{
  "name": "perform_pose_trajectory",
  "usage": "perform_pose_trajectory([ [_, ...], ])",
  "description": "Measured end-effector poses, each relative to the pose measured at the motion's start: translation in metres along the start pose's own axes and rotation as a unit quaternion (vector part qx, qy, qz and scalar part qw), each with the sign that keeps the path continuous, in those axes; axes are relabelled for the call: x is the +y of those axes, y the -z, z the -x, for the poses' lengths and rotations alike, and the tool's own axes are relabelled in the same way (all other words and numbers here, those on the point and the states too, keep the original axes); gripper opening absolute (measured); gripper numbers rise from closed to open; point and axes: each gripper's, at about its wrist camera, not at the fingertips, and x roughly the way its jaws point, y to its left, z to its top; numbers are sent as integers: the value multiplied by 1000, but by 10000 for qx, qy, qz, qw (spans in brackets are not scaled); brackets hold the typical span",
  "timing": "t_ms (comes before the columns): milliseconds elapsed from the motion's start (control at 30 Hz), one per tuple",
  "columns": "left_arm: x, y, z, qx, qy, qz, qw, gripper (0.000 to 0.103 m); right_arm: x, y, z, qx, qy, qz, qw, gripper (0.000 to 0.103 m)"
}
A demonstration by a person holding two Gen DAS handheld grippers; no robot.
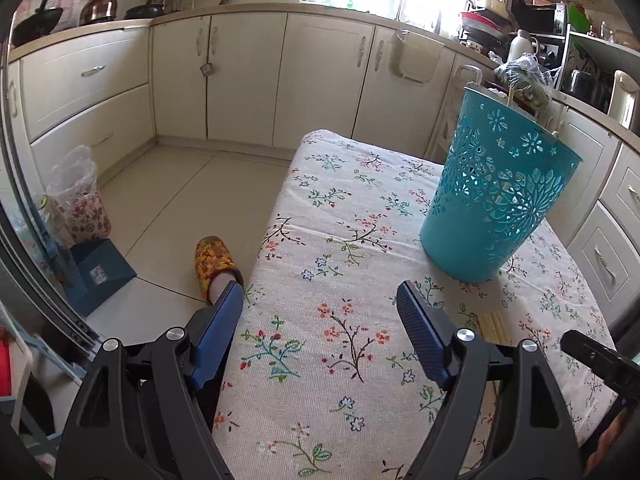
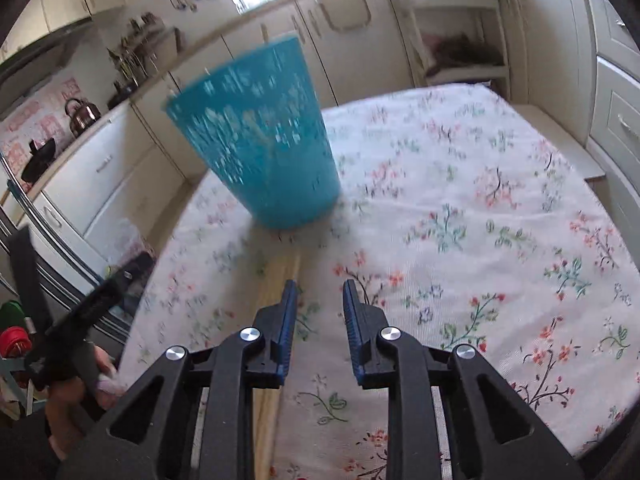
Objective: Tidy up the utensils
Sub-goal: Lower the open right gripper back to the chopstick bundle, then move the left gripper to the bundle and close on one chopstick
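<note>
I see the counter, a flat surface under a cream cloth printed with small red, blue and green flowers, filling most of both wrist views. Cream kitchen cabinets run behind it, and the tiled floor lies to its left in the left wrist view.

On the counter stands a tall teal plastic container with a perforated floral pattern, wider at the rim than at the base. It sits upright near the far left part of the cloth in the right wrist view, where it appears blurred. Thin pale stick ends rise just above its rim; I cannot tell what they belong to.

A bundle of pale wooden chopsticks lies flat on the cloth just in front of the container base, running toward my right tool. Their ends also show in the left wrist view.

My left tool is spread wide over bare cloth, with nothing between its blue pads.

My right tool stands with a narrow gap between its pads, and nothing is pinched in that gap. Its left finger lies over the chopsticks; whether it touches them I cannot tell.

A foot in an orange patterned slipper rests on the floor beside the counter.
</note>
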Motion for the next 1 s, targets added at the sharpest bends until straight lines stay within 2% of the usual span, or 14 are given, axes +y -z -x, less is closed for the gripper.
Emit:
perform_pose_trajectory([
  [233,7,2,-4,105,-19,162,9998,77,12,15,-19,431,-57,292,9986,25],
  [733,4,6,-4,105,34,55,9999,77,16,16,-26,413,-102,400,9983,24],
  [1000,2,6,-6,132,42,-6,9999,77,29,16,-35,425,262,808,9955,22],
])
